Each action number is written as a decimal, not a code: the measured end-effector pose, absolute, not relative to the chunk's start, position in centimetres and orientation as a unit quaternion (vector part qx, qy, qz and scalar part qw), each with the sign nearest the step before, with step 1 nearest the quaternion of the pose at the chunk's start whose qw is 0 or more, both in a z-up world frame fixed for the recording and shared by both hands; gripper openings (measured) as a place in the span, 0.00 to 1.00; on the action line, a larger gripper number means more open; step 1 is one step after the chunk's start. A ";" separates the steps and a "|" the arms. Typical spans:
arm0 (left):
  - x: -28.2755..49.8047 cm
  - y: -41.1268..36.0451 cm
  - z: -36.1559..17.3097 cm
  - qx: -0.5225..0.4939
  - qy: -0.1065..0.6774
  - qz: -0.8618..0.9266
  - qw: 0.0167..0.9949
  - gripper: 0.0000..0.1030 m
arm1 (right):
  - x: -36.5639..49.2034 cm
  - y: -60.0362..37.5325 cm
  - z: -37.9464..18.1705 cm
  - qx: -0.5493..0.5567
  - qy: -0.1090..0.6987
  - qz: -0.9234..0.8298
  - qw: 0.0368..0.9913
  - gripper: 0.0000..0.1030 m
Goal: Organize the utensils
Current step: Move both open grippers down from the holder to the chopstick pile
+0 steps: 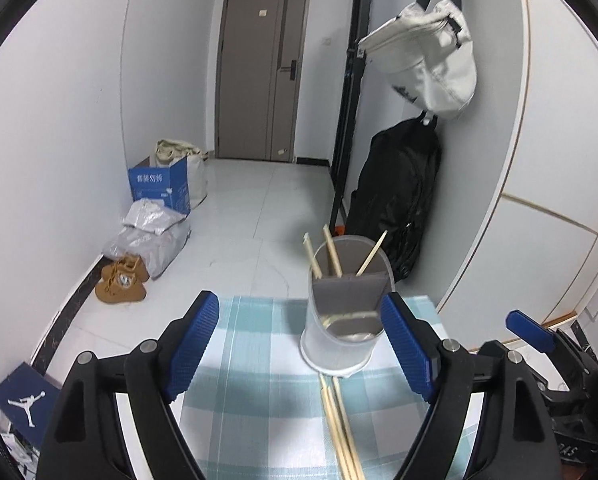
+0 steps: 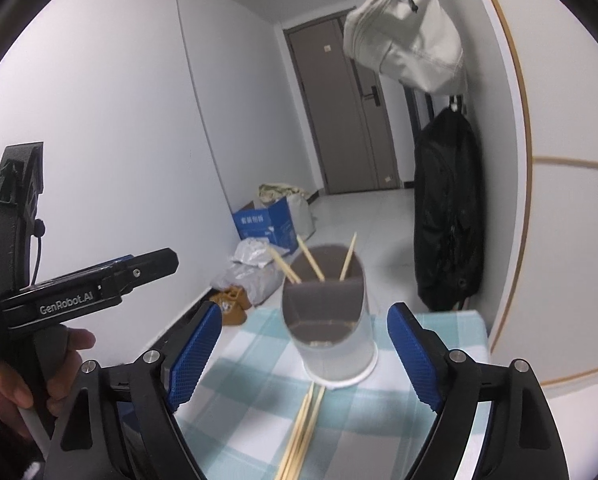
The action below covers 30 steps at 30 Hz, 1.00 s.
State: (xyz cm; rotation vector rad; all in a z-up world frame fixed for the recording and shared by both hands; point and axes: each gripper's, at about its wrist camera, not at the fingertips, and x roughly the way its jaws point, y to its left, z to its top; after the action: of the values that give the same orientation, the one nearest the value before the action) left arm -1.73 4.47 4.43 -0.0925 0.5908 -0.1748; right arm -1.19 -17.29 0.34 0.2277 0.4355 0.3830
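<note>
Left hand-held gripper: blue-padded jaws standing wide, nothing between the pads, hovering over the surface, which is wearing a pale blue and white checked cloth. Its right pad is sitting just beside the holder's wall in the left wrist view; contact cannot be told.

Right hand-held gripper: jaws likewise standing wide and gripping nothing, pointing at the same holder from a little further right. In its view the left hand-held gripper's body is showing at the left edge, with a hand wrapping its handle.

Utensil holder: a translucent cylindrical tub standing upright on the checked cloth, ahead of both grippers. A grey divider inside is splitting it into compartments. The far compartment is holding three wooden chopsticks, leaning at different angles with their tips sticking out above the rim. The near compartment is showing pale stick shapes low down through the wall; whether these are contents or a reflection cannot be told.

Loose chopsticks: a bundle of several wooden sticks lying flat on the cloth, running from the holder's base back toward the cameras, one end touching or nearly touching the tub's foot.

Floor beyond, left side: a blue cardboard box standing open with a light fabric bag behind it; grey plastic parcels; a pair of tan shoes.

Right wall: a white bag hanging above a black backpack.
</note>
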 end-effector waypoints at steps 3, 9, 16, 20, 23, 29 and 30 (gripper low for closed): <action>-1.4 4.8 2.7 -0.053 0.307 -0.083 0.947 0.77 | -1.1 -17.0 -1.2 0.108 0.232 0.188 0.948 0.87; -0.1 5.1 -1.3 -0.068 0.347 -0.075 0.932 0.77 | -0.3 -16.6 -4.3 0.105 0.272 0.180 0.939 0.88; 1.9 6.3 -5.3 -0.061 0.386 -0.047 0.919 0.77 | 1.8 -15.4 -8.7 0.086 0.359 0.169 0.914 0.87; 3.2 7.4 -6.2 -0.081 0.407 -0.046 0.909 0.77 | 3.5 -14.6 -11.0 0.082 0.408 0.174 0.893 0.76; 3.4 7.4 -6.6 -0.051 0.404 -0.026 0.913 0.77 | 4.4 -14.0 -12.1 0.073 0.428 0.168 0.885 0.73; 3.8 8.5 -7.7 -0.063 0.430 -0.028 0.900 0.77 | 7.1 -12.2 -13.9 0.051 0.461 0.159 0.872 0.55; 3.9 8.8 -7.9 -0.068 0.435 -0.028 0.897 0.77 | 7.6 -11.9 -14.2 0.052 0.464 0.161 0.870 0.49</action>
State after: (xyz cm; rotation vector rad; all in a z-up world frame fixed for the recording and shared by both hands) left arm 3.86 8.82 -7.90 -0.1407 0.9012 -0.0578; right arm 7.61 -11.89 -14.19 0.1090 0.9710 0.3358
